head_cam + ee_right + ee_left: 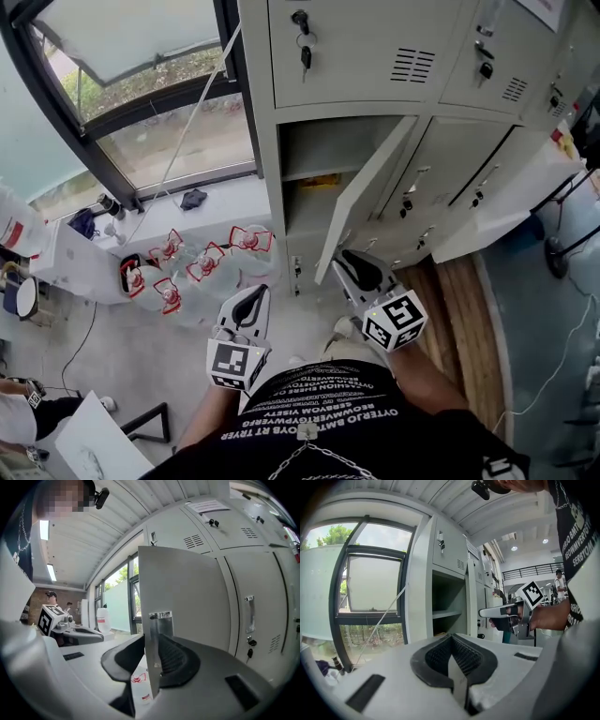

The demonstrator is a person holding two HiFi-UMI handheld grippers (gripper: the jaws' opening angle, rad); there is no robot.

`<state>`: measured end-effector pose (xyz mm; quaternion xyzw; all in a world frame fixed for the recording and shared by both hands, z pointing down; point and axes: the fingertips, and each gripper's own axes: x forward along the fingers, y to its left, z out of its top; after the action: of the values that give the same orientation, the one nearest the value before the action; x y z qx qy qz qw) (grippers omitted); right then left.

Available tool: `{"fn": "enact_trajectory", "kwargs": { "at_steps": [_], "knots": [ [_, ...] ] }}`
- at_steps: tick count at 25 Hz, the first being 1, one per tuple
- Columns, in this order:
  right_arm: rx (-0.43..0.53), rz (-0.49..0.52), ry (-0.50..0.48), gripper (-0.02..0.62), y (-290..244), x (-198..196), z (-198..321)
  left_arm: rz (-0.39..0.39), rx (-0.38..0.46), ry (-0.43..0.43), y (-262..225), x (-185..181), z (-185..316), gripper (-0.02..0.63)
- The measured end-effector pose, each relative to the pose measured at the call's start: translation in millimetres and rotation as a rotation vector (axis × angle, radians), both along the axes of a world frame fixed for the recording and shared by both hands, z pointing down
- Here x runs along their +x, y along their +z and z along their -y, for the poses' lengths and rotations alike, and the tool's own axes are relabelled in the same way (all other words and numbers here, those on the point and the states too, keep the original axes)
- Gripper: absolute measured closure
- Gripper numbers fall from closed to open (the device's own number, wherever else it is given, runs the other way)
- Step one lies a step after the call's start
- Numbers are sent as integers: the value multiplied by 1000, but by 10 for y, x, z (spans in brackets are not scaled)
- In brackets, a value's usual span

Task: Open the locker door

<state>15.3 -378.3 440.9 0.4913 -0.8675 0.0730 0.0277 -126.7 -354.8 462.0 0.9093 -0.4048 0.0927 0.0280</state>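
The grey locker door stands swung out from its open compartment, which has a shelf inside. My right gripper is at the door's lower free edge. In the right gripper view the thin door edge runs straight between the black pads, and the right gripper is shut on it. The door face fills the view to the right of the jaws. My left gripper hangs lower and left, away from the locker; its jaws are shut with nothing in them.
Shut lockers with hanging keys surround the open one. Several clear bottles with red labels lie on the floor to the left, below a large window. A white slanted panel juts out at the right.
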Motion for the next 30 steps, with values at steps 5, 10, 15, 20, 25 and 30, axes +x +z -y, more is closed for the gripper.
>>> {"fn": "enact_trajectory", "kwargs": {
  "at_steps": [5,10,15,20,25,30],
  "knots": [
    [-4,6,16,518,-45,169,-76,-3,5,27,-45,193,-22,614],
    [-15,25,1,518,-10,385,-178,-10,10,48,-90,513,-38,614],
    [-10,-53,8,598,9,851,-357,-28,28,72,-227,1000,-60,614],
    [63,-107,95,598,-198,1554,-537,-39,58,108,-344,1592,-97,614],
    [82,-115,122,598,-236,2036,-659,-34,64,134,-362,2070,-177,614],
    [87,-104,109,598,-241,2350,-719,-31,61,144,-358,2465,-231,614]
  ]
}}
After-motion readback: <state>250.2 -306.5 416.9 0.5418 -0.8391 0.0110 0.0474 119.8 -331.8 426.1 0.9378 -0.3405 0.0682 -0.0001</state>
